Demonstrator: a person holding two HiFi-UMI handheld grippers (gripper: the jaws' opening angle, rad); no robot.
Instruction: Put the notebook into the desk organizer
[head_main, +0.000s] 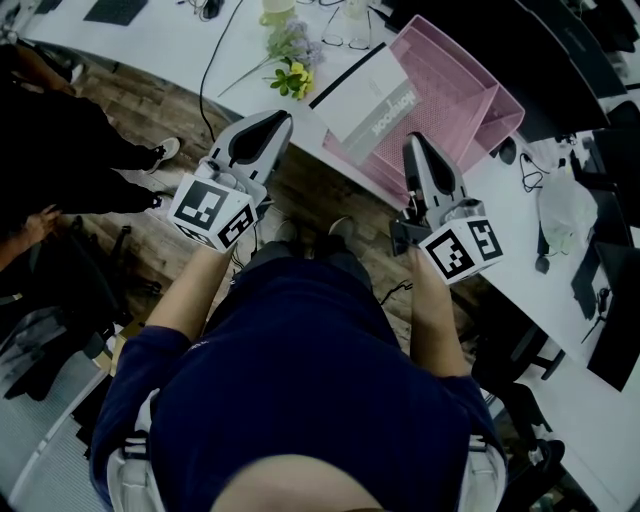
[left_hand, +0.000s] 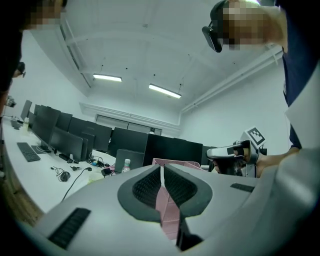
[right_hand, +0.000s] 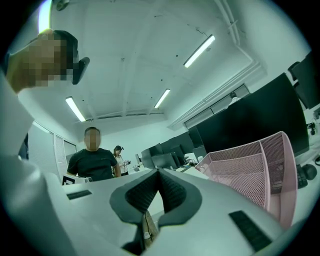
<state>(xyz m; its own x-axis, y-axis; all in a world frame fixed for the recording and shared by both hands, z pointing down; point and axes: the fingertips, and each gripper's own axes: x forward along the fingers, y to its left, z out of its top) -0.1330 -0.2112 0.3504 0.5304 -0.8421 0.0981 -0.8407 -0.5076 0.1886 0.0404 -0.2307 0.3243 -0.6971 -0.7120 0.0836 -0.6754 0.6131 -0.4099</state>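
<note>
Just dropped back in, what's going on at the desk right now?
A person stands at the edge of the white desk with a two-jaw gripper in each hand. The left gripper and the right gripper both have their jaws together with nothing between them, and neither touches anything. The white notebook lies slanted in the front of the pink mesh desk organizer. It looks already placed.
</note>
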